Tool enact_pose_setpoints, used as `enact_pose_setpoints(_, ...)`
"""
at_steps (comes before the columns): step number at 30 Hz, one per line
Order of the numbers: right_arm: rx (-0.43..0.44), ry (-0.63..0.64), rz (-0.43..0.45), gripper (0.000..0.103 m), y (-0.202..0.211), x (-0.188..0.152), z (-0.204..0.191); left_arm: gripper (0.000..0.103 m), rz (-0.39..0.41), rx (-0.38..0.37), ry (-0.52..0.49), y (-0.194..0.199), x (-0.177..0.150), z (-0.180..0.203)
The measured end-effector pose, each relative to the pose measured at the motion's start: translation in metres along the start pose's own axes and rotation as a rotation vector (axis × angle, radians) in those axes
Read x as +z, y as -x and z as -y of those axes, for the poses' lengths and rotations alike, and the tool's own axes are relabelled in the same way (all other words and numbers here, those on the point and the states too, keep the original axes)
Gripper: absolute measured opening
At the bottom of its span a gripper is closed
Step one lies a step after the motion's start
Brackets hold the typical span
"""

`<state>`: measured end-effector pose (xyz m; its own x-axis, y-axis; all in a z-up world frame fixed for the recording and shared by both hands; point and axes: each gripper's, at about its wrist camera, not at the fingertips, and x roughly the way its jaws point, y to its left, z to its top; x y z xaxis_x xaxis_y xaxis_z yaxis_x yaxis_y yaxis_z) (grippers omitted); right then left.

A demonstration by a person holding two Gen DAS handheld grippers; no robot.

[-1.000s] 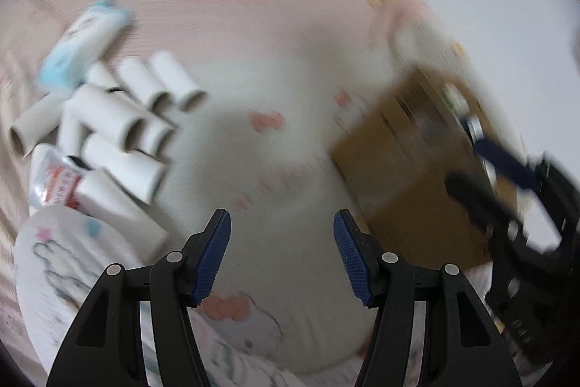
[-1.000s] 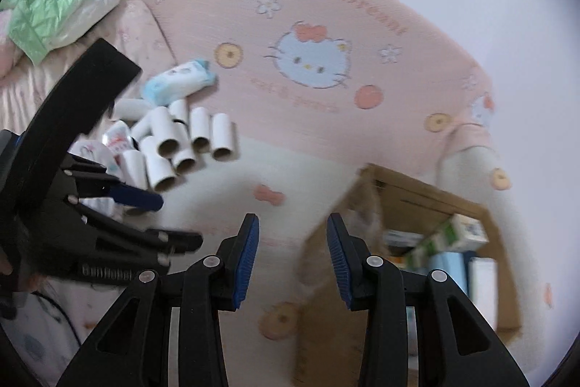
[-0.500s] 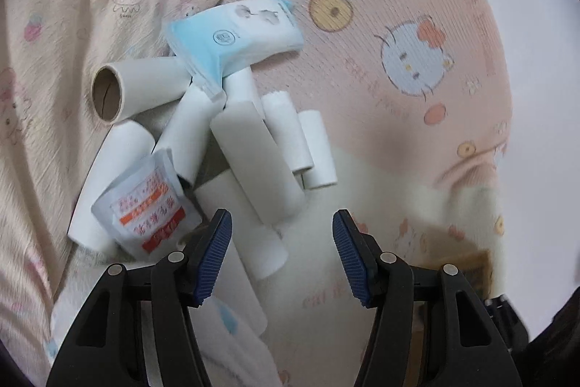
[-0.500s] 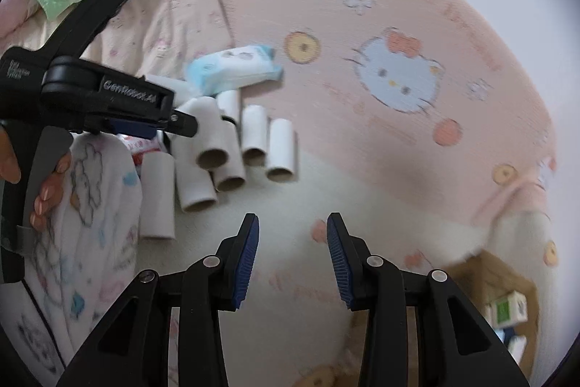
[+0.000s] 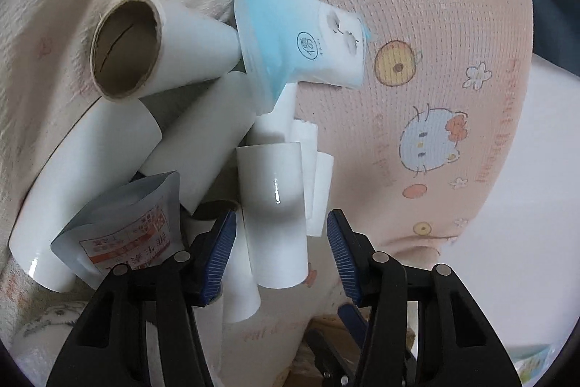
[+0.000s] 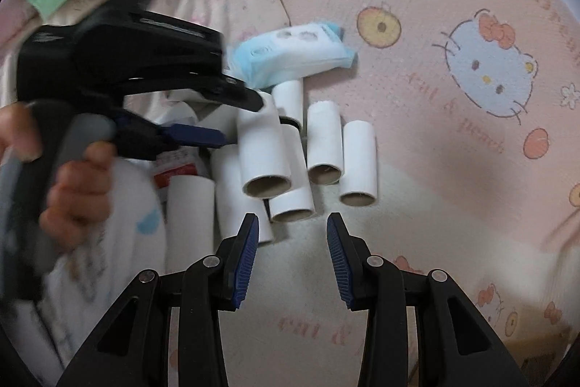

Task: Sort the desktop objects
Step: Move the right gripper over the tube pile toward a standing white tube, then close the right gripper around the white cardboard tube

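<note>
Place: a heap of white cardboard tubes (image 6: 328, 147) lies on a pink cartoon-print bedspread (image 6: 453, 140), with a blue tissue pack (image 5: 304, 49) leaning on the far side of the heap and a red-printed sachet (image 5: 123, 231) on its near left

My target: the upright-looking tube (image 5: 273, 216) resting on top of the heap, nearest my left gripper (image 5: 281, 249)

Left gripper: jaws closing with that tube between them; the blue pads do not yet press its sides, as far as I can see

Right gripper: my right gripper (image 6: 293, 260) hangs over bare bedspread just in front of the heap, holding nothing; its jaws show a gap, though this looks like as narrow as they go

Handling: I judge the tube very light, hollow and easy to crush; its glossy skin shows a bright glint, so it may slip

Where to hold: across the middle of the tube's length, pads on opposite sides, with only gentle squeeze

Risk: neighbouring tubes lean on each other, so lifting this one may set others rolling; the sachet lies touching the left pad side and could get pinched
</note>
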<state>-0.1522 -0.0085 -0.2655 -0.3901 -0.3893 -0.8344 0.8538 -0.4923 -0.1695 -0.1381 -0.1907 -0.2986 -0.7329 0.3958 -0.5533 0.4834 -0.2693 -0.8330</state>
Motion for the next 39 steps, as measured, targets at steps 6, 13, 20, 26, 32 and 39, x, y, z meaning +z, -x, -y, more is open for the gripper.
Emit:
enact_pose_setpoints(6, 0.127, -0.047, -0.012, 0.036, -0.021, 0.020, 0.007, 0.056, -0.026, 0.014, -0.014, -0.009, 0.004, 0.003)
enact_pose_setpoints(13, 0.175, -0.006, -0.037, 0.036, -0.048, 0.031, 0.004, 0.056, -0.037, 0.016, -0.033, -0.013, 0.007, 0.004)
enact_pose_setpoints(20, 0.233, -0.060, -0.023, 0.036, -0.058, 0.034, 0.014, 0.056, -0.055, 0.026, -0.063, -0.021, 0.005, 0.010)
enact_pose_setpoints(26, 0.230, -0.055, -0.022, 0.036, -0.062, 0.038, 0.017, 0.042, -0.023, 0.136, -0.172, -0.025, -0.003, 0.024)
enact_pose_setpoints(32, 0.191, 0.017, -0.055, 0.039, -0.068, 0.040, 0.010, 0.040, -0.033, 0.131, -0.177, -0.020, -0.002, 0.018)
enact_pose_setpoints(39, 0.192, 0.011, -0.024, 0.040, -0.070, 0.039, 0.013, 0.036, -0.012, 0.096, -0.174, -0.018, -0.003, 0.021)
